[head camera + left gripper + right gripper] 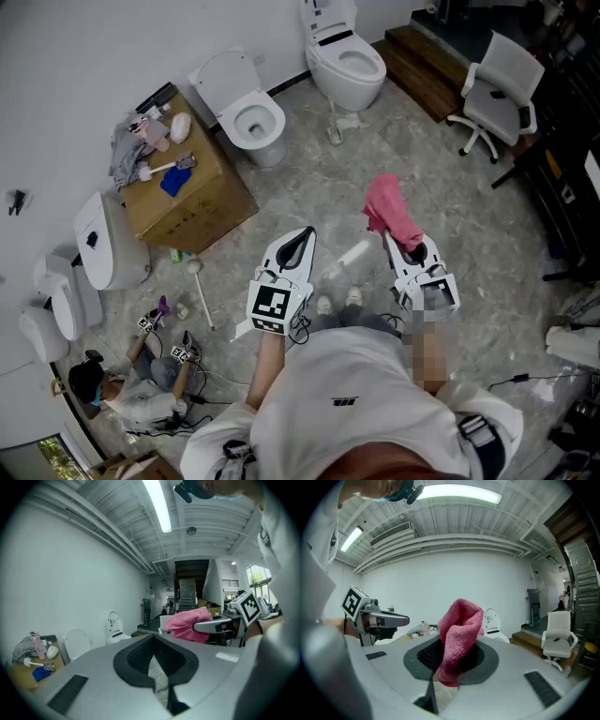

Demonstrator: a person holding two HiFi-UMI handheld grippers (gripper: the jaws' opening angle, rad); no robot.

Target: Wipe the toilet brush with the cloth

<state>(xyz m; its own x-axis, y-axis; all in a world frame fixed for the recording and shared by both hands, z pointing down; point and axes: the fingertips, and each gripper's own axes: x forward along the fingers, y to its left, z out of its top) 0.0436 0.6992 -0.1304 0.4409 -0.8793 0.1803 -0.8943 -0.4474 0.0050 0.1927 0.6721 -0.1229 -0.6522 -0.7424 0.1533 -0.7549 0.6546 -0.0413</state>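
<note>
Pink terry cloth (394, 214) stands up from the right gripper (388, 238), whose jaws are clamped on its lower fold. The left gripper (305, 234) is closed on nothing. One long-handled white toilet brush (201, 296) lies on the floor left of both grippers, with its round head far and its handle running near, so the left gripper is nearer. A shorter white brush (153, 172) rests on the brown cardboard box (202, 202), farther left. One cloth, two brushes.

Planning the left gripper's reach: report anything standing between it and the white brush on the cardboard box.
Nothing visible: only bare floor separates the left gripper from the brush lying on the box; a blue rag lies beside it.
</note>
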